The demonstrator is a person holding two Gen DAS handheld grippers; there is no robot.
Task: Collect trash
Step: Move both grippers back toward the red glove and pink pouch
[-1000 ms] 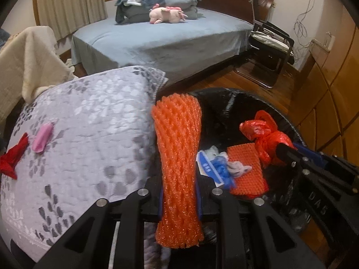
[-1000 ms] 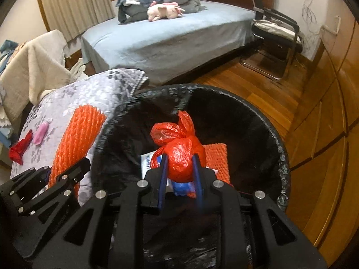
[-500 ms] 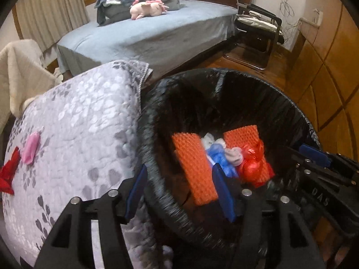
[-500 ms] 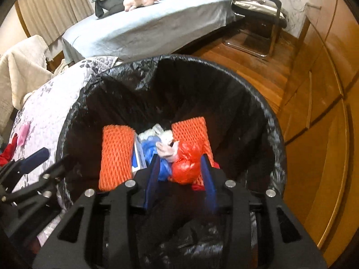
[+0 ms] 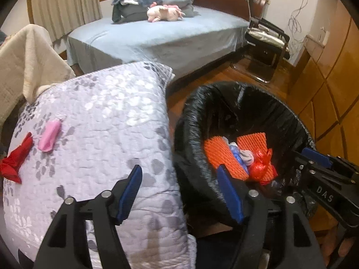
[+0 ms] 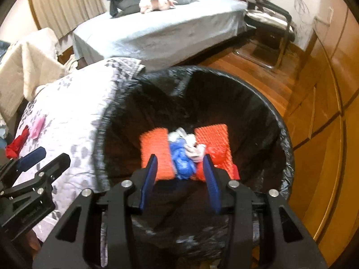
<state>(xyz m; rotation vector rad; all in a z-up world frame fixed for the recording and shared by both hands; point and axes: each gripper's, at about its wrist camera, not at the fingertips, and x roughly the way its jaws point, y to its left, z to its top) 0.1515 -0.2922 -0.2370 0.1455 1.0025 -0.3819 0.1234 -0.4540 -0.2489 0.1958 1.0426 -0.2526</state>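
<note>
Your left gripper [image 5: 179, 182], black with blue pads, hangs with its jaws opening and nothing between them, one finger over the grey floral quilted cover [image 5: 101, 121] and the other over the near rim of the round bin lined with a black plastic bag [image 5: 235, 103]. Your right gripper [image 6: 180, 163] points down into the same bin [image 6: 224, 89], its jaws also opening and empty.

The collected trash lies on the bin's floor, below and beyond both sets of fingertips and touching neither. Two orange foam-net sleeves [image 6: 154, 150] lie side by side, with a crumpled blue and white wrapper [image 6: 181, 154] wedged between them. A knotted red plastic bag [image 5: 260, 165] rests against the right-hand sleeve [image 5: 253, 141]; in the right wrist view it is partly hidden behind the gripper's right finger.

Two pieces remain on the quilted cover, well apart from your left gripper and off to its left: a small pink wrapper [image 5: 49, 135] and, just beside it, a crumpled red scrap [image 5: 16, 159]. In the right wrist view they show at the far left edge, blurred.

A bed with a grey-blue sheet [image 5: 161, 38] stands beyond the cover.
</note>
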